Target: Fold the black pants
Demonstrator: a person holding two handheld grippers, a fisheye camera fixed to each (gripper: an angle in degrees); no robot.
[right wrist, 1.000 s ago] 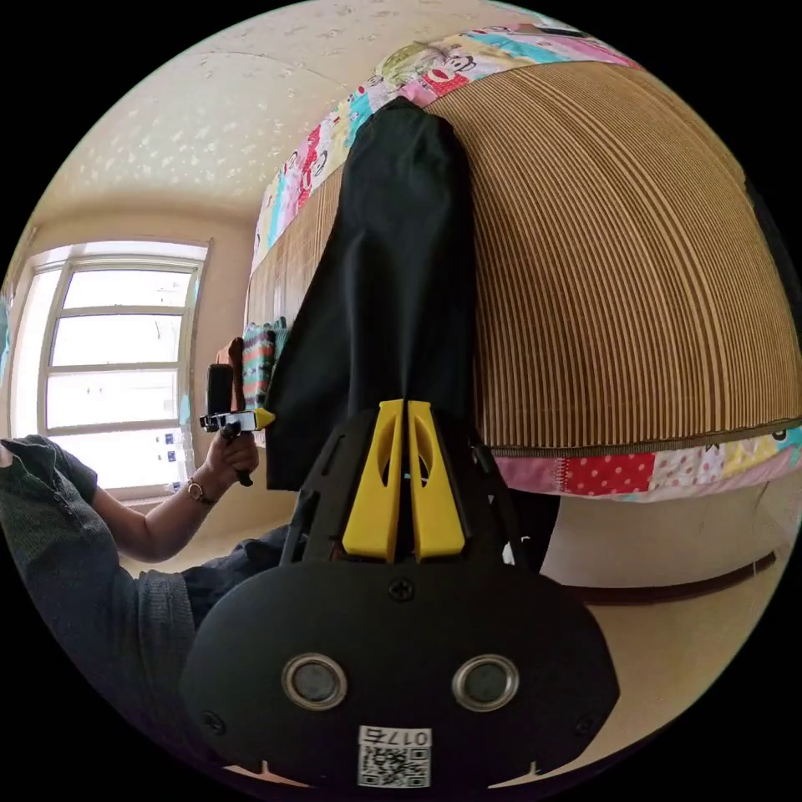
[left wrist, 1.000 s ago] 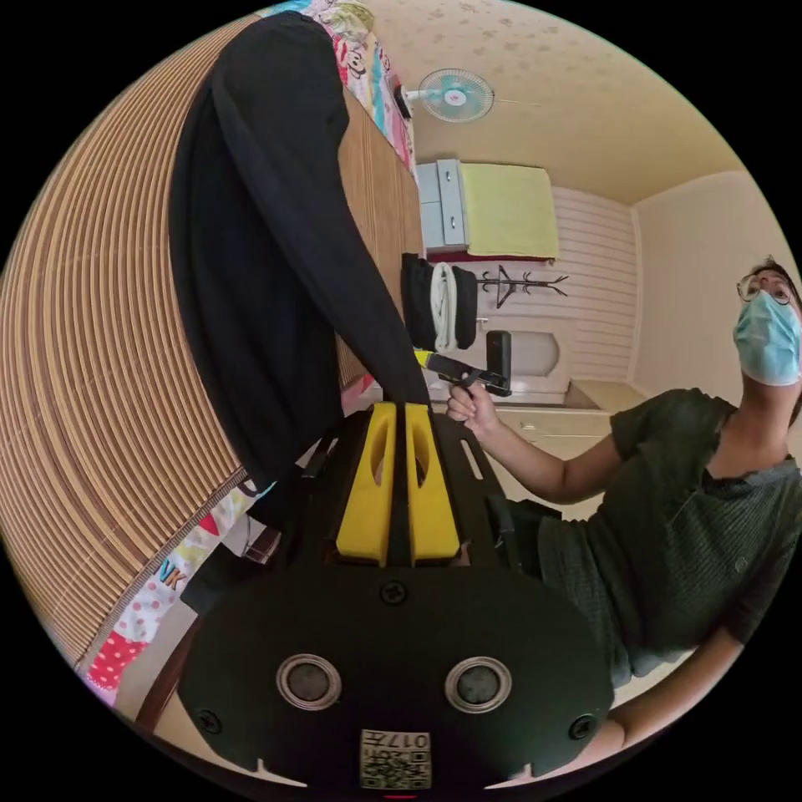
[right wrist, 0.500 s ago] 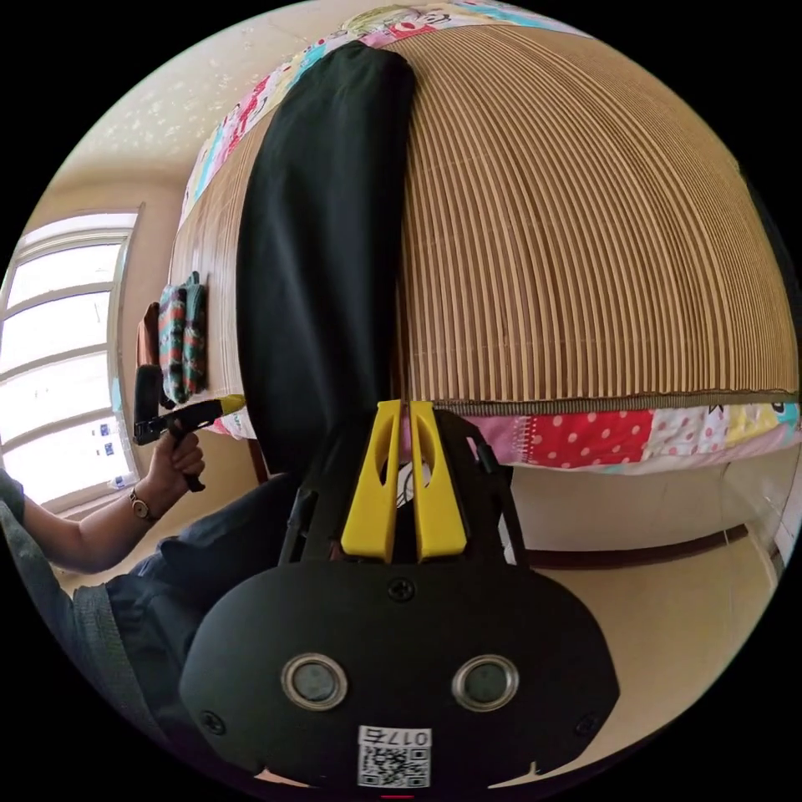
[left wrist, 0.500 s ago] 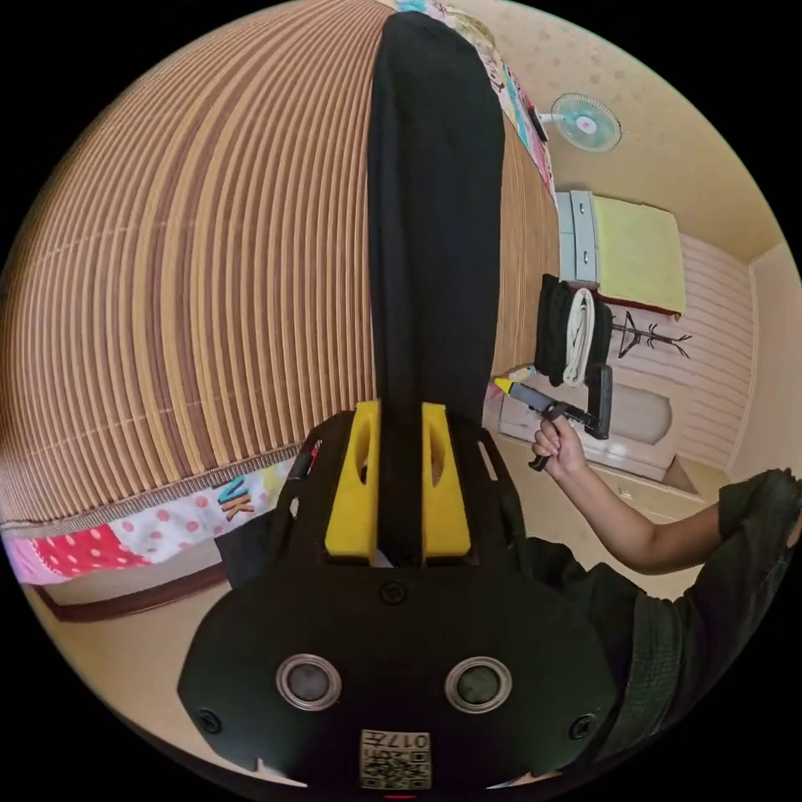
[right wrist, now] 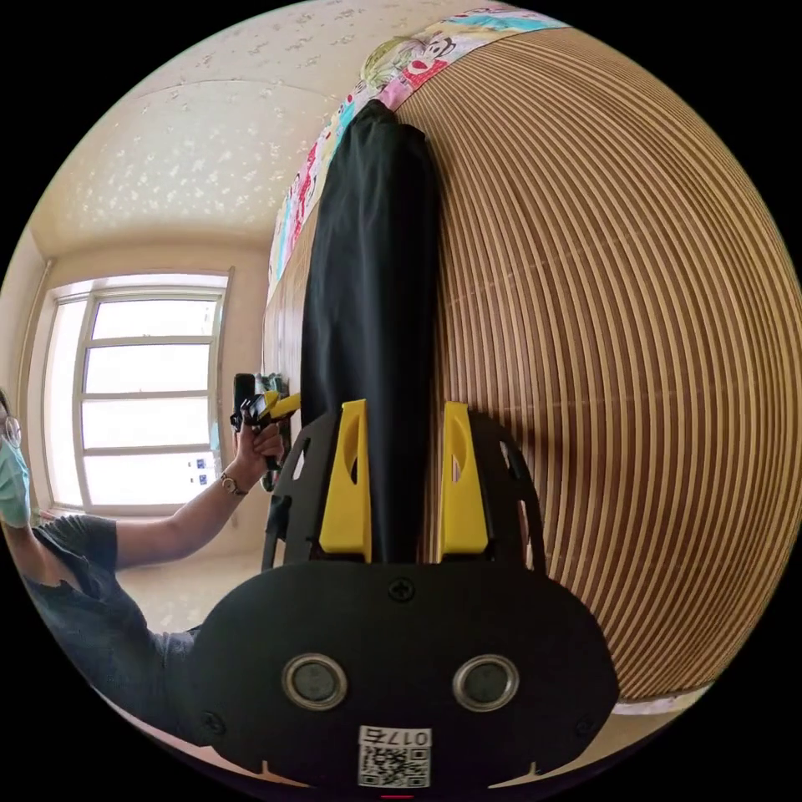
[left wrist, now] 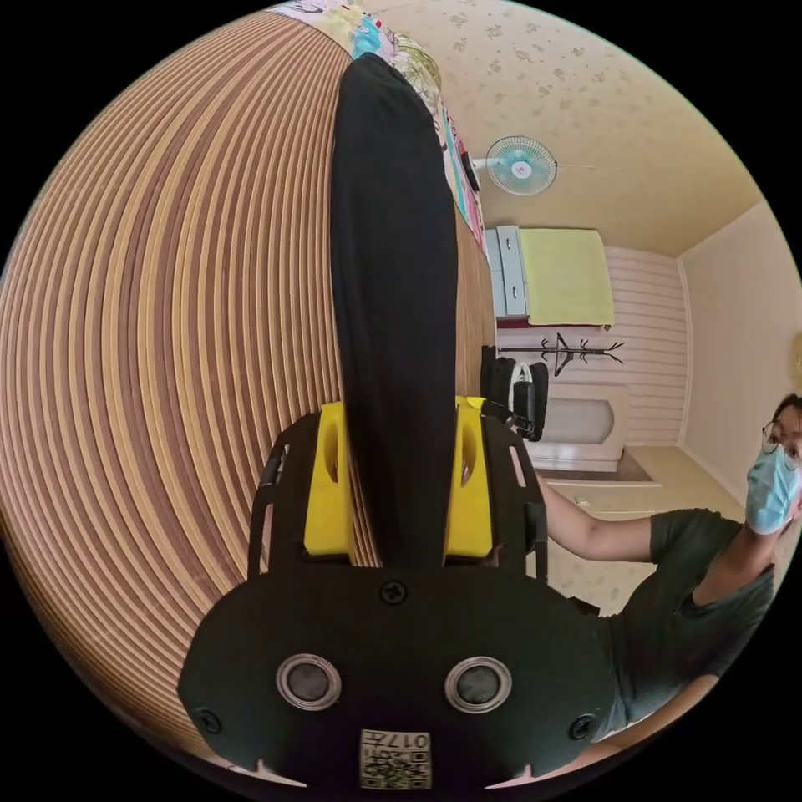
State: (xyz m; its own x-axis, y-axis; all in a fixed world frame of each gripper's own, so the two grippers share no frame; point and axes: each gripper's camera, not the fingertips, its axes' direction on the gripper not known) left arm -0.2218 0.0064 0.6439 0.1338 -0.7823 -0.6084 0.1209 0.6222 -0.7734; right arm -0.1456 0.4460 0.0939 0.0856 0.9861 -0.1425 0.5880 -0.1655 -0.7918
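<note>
The black pants (left wrist: 393,251) lie as a long narrow strip on a striped bamboo mat (left wrist: 167,334), running away from the camera. My left gripper (left wrist: 399,409) is open, its yellow jaws standing on either side of the strip's near end. In the right gripper view the same pants (right wrist: 376,251) stretch across the mat (right wrist: 626,334), and my right gripper (right wrist: 405,407) is open with the cloth between its spread jaws. A hand holds the left gripper (right wrist: 266,409) just beyond the pants' left edge.
A patterned quilt (right wrist: 418,58) borders the mat's far end. The person (left wrist: 693,585) is beside the bed, arm stretched toward the mat. A wall fan (left wrist: 522,164), a cabinet with yellow cloth (left wrist: 560,276) and a bright window (right wrist: 142,393) are behind.
Both grippers were shut on the pants' near end a second ago; now both stand open. They have come in from the bed's edge to over the mat, where the pants lie flat.
</note>
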